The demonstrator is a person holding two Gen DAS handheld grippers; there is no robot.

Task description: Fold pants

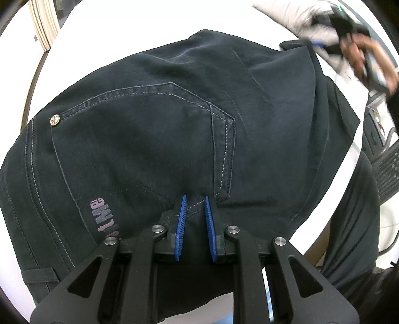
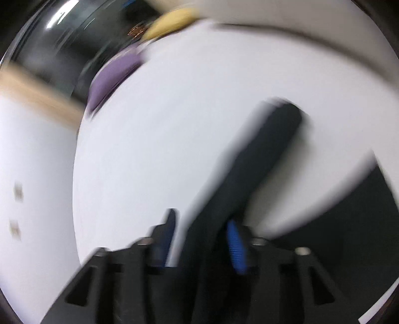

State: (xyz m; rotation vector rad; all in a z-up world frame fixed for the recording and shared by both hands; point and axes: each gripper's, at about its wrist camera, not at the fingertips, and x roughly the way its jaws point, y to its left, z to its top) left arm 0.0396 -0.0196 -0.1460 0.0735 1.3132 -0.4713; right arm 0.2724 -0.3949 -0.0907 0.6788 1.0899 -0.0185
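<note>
Two blue-padded grippers are working over dark navy pants that are lying spread across a white table. In the left wrist view the left gripper is pinching a fold of the fabric just below the stitched back pocket, its pads drawn close together with cloth bunched between them. Pinkish-purple printed lettering is running sideways along the fabric beside the gripper; only part of it is showing, something like "TING", and the remainder is sitting under the gripper body, so the whole word is not readable. One small metal rivet is shining at the pocket corner. Up at the far right a person's hand is gripping the other tool above a pale garment.

The right wrist view is heavily blurred. The right gripper is standing roughly half open, a dark strip of the pants trailing between its fingers, with no pinch visible. Purple and yellow shapes are lying beyond the table edge, too smeared to identify
</note>
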